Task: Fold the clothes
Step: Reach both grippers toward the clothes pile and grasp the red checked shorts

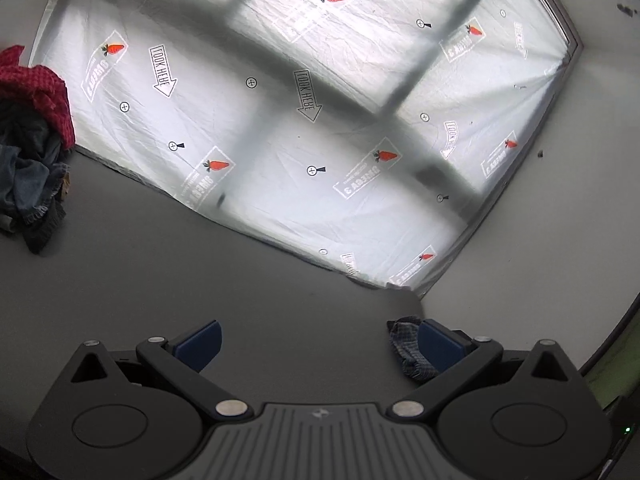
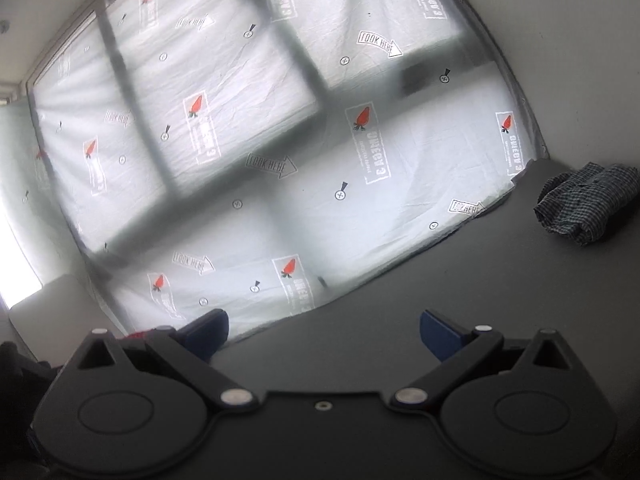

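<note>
Left wrist view: left gripper fingers are gaping wide, empty, checked shirt lying bunched just beside the right fingertip. Right gripper is also hanging wide, shirt far right, well apart; left is nearer.

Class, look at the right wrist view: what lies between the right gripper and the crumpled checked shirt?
Only bare dark grey tabletop lies between the right gripper, open, and the checked shirt.

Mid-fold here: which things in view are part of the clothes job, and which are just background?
Part of the job:
- checked shirt, crumpled on the grey table
- pile of clothes, red on top, denim below
- left gripper and right gripper, both open and empty

Just there:
- printed plastic sheet over the window
- white wall
</note>
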`<action>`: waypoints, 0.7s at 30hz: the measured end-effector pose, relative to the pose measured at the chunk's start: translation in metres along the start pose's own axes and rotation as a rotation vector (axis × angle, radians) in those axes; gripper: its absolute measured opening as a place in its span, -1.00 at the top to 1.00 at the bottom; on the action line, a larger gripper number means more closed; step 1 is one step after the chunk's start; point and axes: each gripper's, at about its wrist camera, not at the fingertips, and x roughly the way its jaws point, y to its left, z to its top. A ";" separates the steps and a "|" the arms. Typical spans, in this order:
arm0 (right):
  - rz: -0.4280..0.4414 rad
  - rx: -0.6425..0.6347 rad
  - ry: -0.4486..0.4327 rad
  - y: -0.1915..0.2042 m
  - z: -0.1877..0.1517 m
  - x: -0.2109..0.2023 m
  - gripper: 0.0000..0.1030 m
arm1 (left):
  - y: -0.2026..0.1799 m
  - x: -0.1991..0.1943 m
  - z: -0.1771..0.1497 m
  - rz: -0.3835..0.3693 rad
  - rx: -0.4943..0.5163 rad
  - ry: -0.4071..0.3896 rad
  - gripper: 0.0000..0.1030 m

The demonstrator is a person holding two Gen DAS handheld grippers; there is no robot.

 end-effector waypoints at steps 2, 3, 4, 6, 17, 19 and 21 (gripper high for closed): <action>0.036 -0.021 0.008 -0.008 0.010 0.024 -1.00 | 0.002 0.014 0.006 -0.006 -0.038 -0.026 -1.00; 0.045 -0.054 0.015 -0.011 0.015 0.039 -1.00 | 0.001 0.021 0.012 0.018 -0.056 -0.041 -1.00; 0.047 -0.096 0.020 -0.012 0.020 0.057 -1.00 | 0.000 0.027 0.021 0.057 -0.073 -0.053 -1.00; 0.052 -0.152 0.045 -0.011 0.029 0.091 -1.00 | -0.003 0.034 0.041 0.145 -0.089 -0.073 -1.00; 0.213 -0.407 0.090 0.036 0.009 0.233 -1.00 | 0.050 0.060 0.093 0.530 -0.202 -0.108 -1.00; 0.256 -0.443 0.098 0.049 0.000 0.242 -1.00 | 0.060 0.062 0.103 0.573 -0.221 -0.090 -1.00; 0.298 -0.447 0.126 0.068 -0.006 0.253 -0.99 | 0.069 0.061 0.117 0.585 -0.205 -0.092 -1.00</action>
